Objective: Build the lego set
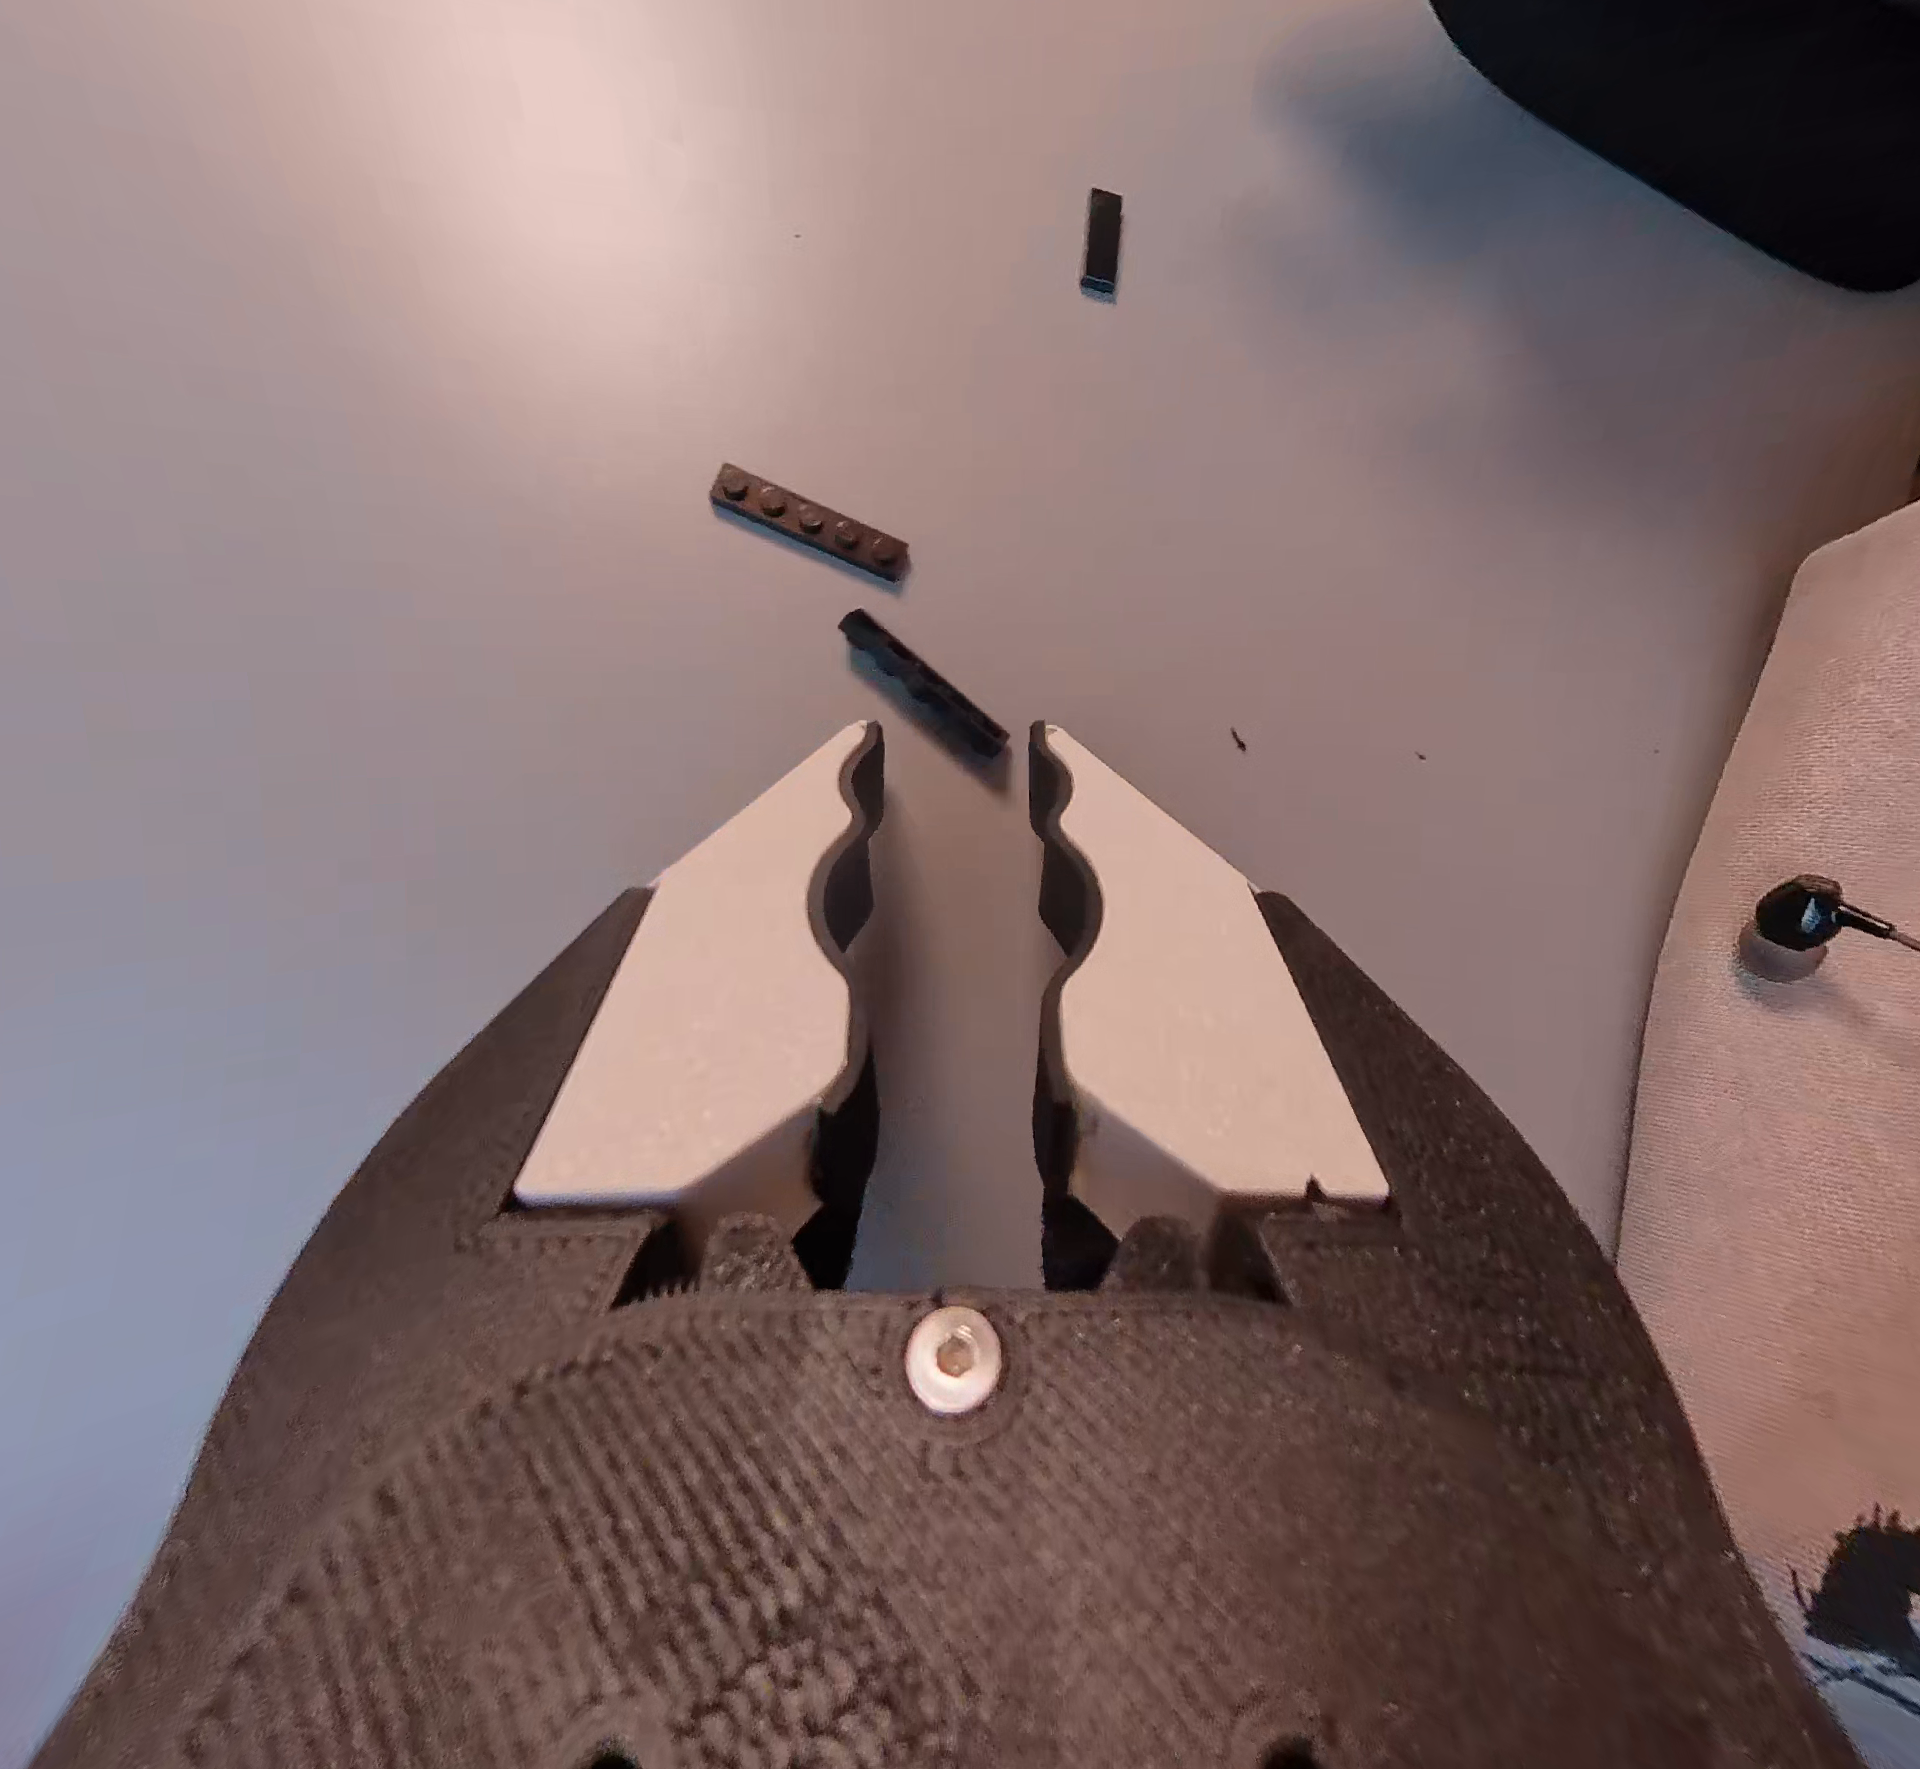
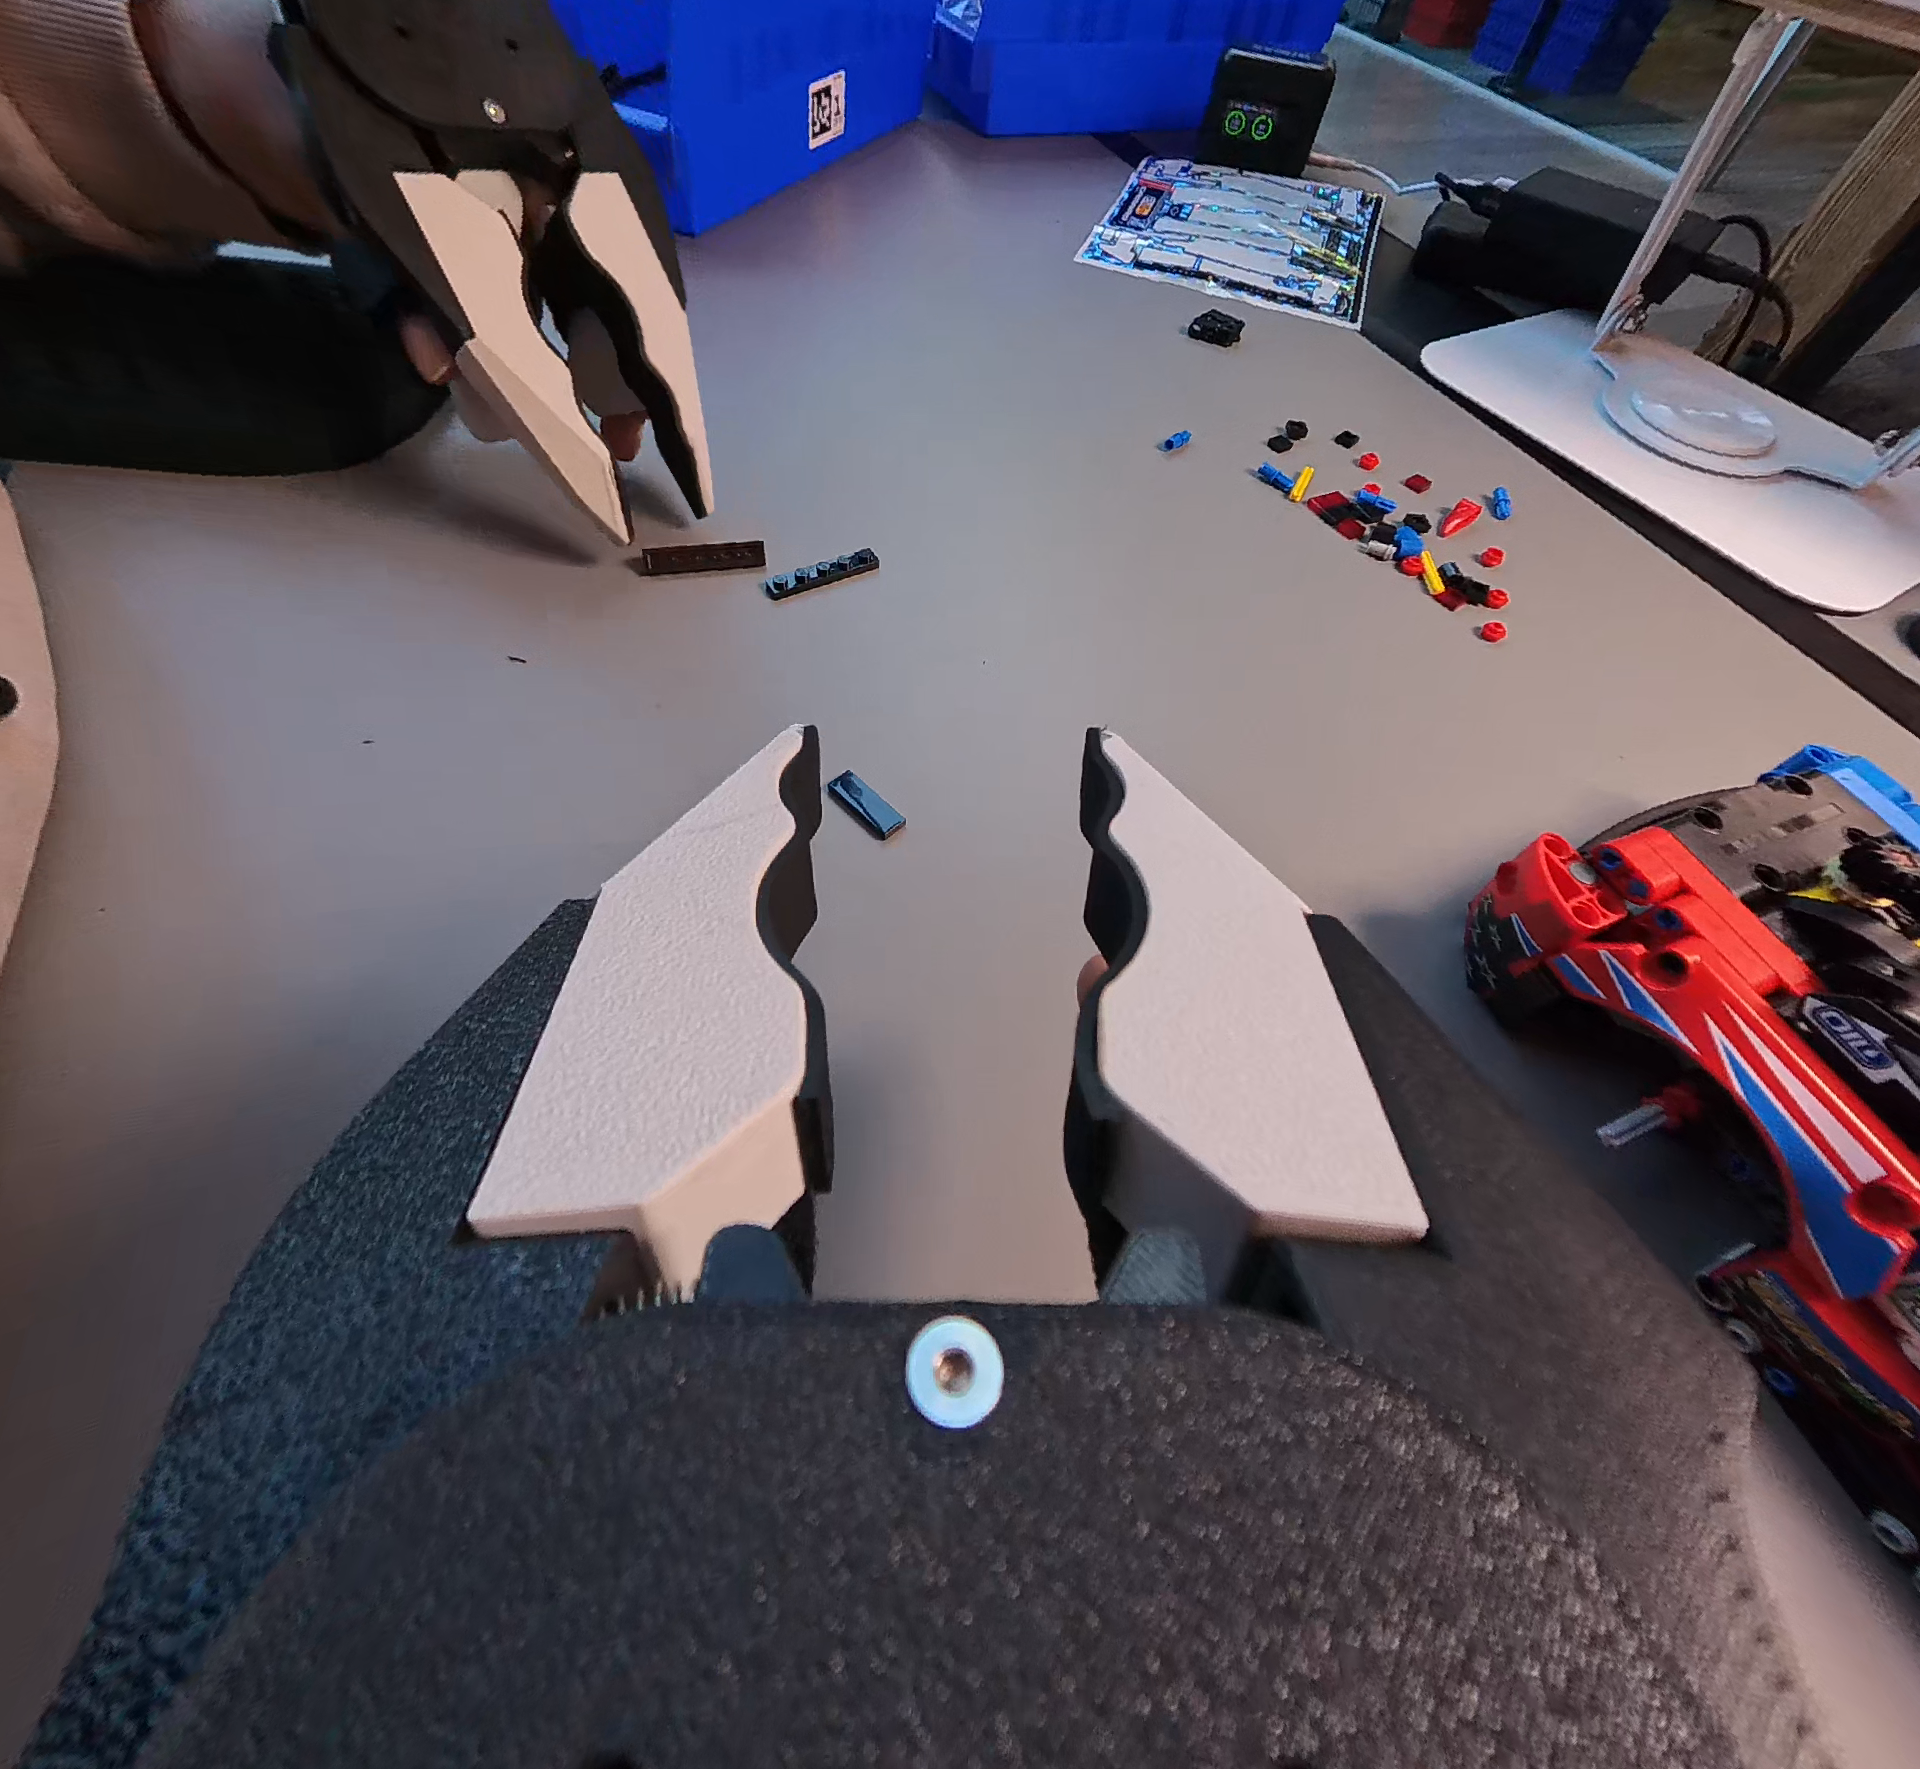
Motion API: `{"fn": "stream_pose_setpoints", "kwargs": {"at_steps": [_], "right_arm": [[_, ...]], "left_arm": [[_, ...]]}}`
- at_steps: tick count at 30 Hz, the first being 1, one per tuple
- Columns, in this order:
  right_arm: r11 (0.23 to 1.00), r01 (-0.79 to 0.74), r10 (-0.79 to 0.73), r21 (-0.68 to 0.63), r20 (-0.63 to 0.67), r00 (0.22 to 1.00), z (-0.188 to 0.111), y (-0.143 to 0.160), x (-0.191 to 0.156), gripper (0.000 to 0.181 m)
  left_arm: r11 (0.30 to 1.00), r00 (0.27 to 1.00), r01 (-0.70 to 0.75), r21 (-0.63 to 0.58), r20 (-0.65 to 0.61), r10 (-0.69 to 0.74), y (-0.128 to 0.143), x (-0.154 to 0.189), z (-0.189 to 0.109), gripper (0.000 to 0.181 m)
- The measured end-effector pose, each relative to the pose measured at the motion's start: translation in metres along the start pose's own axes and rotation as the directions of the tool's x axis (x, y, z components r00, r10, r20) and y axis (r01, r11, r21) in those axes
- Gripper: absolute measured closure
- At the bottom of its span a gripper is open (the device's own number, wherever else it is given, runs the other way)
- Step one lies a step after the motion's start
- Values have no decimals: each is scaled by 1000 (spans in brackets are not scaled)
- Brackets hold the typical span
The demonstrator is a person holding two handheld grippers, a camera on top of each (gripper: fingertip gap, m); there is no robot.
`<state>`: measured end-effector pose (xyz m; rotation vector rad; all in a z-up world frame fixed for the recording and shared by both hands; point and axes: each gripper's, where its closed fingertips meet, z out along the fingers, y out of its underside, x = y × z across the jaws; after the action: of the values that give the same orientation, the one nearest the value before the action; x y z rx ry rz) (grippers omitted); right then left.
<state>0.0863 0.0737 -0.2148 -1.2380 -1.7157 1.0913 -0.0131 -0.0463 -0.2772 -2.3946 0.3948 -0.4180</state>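
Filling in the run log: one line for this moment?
left gripper: open, over flipped plate | right gripper: open, empty, near black tile | studded plate: on table

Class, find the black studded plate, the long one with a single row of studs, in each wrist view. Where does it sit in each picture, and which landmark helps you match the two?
Left wrist view: the studded plate lies centre, just beyond the second black strip.
Right wrist view: the studded plate lies upper centre, right of that strip.
Shared landmark: the short smooth tile.
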Motion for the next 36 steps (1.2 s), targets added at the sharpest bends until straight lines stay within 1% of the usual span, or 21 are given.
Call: {"fn": "stream_pose_setpoints", "kwargs": {"at_steps": [1, 4, 6, 8, 9, 11, 13, 16, 18, 21, 23, 24, 26, 27, 28, 29, 31, 32, 33, 34, 36], "right_arm": [[1000, 2, -2, -2, 0, 1000, 0, 0, 0, 133], [1000, 15, -15, -10, 0, 1000, 2, 1, -2, 134], [999, 29, -29, -19, 10, 1000, 5, 1, -4, 136], [999, 40, -39, -23, 44, 998, 11, -1, -11, 137], [999, 45, -43, -29, 69, 997, 15, -3, -15, 138], [999, 19, -14, -34, 135, 991, 26, -10, -27, 141], [997, -73, 79, -35, 227, 971, 38, -20, -42, 146], [979, -177, 197, -97, 268, 943, 59, -26, -46, 146], [968, -212, 242, -134, 274, 931, 72, -29, -45, 147], [961, -175, 232, -214, 282, 931, 87, -22, -50, 152], [961, -159, 223, -226, 291, 930, 93, -19, -55, 163], [960, -150, 219, -238, 295, 930, 95, -17, -58, 174], [967, -129, 193, -221, 298, 935, 97, -18, -60, 176], [971, -116, 176, -210, 297, 938, 97, -19, -60, 176], [973, -114, 169, -202, 282, 944, 98, -20, -58, 176], [972, -105, 156, -211, 244, 957, 99, -17, -52, 176], [956, -75, 114, -284, 125, 986, 103, -3, -37, 176], [942, -74, 101, -327, 65, 993, 106, 6, -30, 176], [928, -80, 93, -364, 19, 996, 110, 13, -26, 176], [915, -79, 83, -396, -7, 996, 113, 18, -24, 176], [901, -58, 47, -430, -37, 998, 120, 21, -23, 176]], "left_arm": [[1000, 1000, -3, -6, -1, 3, 0, 3, 3, 157], [998, 996, -56, -19, 72, 57, -1, -3, 10, 173], [995, 992, -100, -30, 77, 102, -3, -4, 12, 176], [968, 961, -249, -12, 120, 249, -10, -7, 11, 176], [935, 924, -355, 14, 154, 349, -17, -6, 10, 177], [841, 812, -541, 20, 272, 516, -29, -8, 6, 177], [721, 657, -693, -12, 399, 639, -41, -10, 2, 177], [524, 390, -842, -128, 526, 756, -52, -8, 0, 177], [413, 247, -890, -191, 560, 791, -56, -3, 1, 177], [328, 143, -916, -233, 573, 807, -55, 3, 2, 177], [308, 120, -920, -243, 575, 809, -54, 3, 1, 177], [304, 114, -922, -241, 580, 806, -54, 4, 0, 177], [322, 131, -917, -237, 582, 803, -53, 1, -2, 177], [349, 174, -915, -201, 585, 792, -53, 0, -4, 177], [415, 266, -900, -134, 586, 765, -54, -1, -7, 173], [511, 392, -858, -50, 579, 714, -55, -6, -13, 167], [699, 643, -704, 125, 532, 551, -56, -21, -28, 154], [761, 733, -615, 205, 503, 457, -58, -29, -37, 147], [800, 794, -538, 267, 478, 374, -58, -36, -46, 147], [820, 830, -481, 310, 464, 311, -59, -43, -53, 148], [833, 852, -427, 352, 465, 240, -59, -53, -64, 149]]}}
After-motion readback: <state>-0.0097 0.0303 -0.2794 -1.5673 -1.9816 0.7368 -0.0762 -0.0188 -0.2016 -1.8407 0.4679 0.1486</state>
